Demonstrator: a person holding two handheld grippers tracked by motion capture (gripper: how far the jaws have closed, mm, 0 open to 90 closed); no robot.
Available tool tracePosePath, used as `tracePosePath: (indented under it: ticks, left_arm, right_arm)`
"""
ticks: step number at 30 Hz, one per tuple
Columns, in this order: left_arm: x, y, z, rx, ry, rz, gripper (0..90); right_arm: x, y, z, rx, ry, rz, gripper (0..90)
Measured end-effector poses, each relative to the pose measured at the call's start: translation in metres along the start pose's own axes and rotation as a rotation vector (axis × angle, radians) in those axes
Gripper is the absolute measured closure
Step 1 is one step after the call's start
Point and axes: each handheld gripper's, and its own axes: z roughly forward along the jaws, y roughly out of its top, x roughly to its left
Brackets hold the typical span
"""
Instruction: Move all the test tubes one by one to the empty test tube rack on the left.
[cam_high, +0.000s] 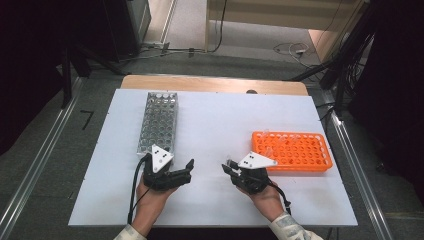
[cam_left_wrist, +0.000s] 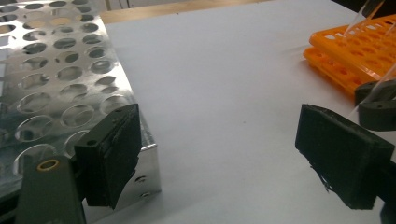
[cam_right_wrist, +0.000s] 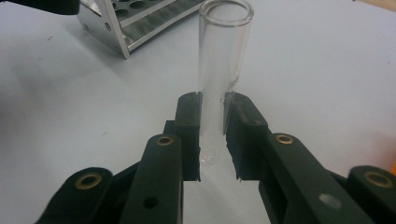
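We're pinching a clear glass test tube (cam_right_wrist: 219, 70) in the right gripper (cam_right_wrist: 212, 135), pads pressing both sides, open end pointing away over the white table (cam_high: 220, 125), between the metal rack (cam_high: 158, 121) and the orange rack (cam_high: 292, 150). Left gripper (cam_left_wrist: 219, 149) is sitting spread with nothing between the pads, just beside the metal rack's near corner.

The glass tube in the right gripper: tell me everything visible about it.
The glass tube is clear, colourless and cylindrical, with an open rimmed mouth and a rounded closed bottom. It looks empty; a faint marking on its wall is unreadable. The right gripper clamps its lower part between black pads, mouth pointing away from the gripper, above the white table, with a metal rack beyond.
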Motion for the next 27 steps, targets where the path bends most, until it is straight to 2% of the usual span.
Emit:
tracePosePath:
  ticks: [7, 13, 17, 23, 25, 26, 27]
  left_arm:
    - [-0.013, 0.007, 0.012, 0.001, -0.044, 0.016, 16.2]
    - [-0.028, 0.014, 0.020, 0.002, -0.105, 0.040, 18.4]
    - [-0.036, 0.018, 0.023, -0.003, -0.144, 0.039, 21.6]
    - [-0.040, 0.022, 0.025, -0.011, -0.203, 0.022, 29.6]
    - [-0.041, 0.022, 0.025, -0.009, -0.221, 0.026, 32.8]
    - [-0.042, 0.022, 0.025, -0.009, -0.235, 0.028, 37.9]
    - [-0.043, 0.021, 0.025, -0.011, -0.240, 0.031, 37.9]
  right_arm:
    - [0.002, 0.006, 0.010, 0.010, 0.019, -0.009, 73.0]
    - [0.005, 0.009, 0.016, 0.016, 0.033, -0.017, 73.0]
    - [0.008, 0.009, 0.018, 0.023, 0.039, -0.018, 73.0]
    - [0.010, 0.010, 0.020, 0.025, 0.048, -0.024, 73.0]
    - [0.011, 0.010, 0.021, 0.029, 0.050, -0.030, 72.9]
    - [0.012, 0.010, 0.022, 0.031, 0.052, -0.028, 73.0]
    - [0.012, 0.010, 0.022, 0.031, 0.052, -0.028, 73.0]
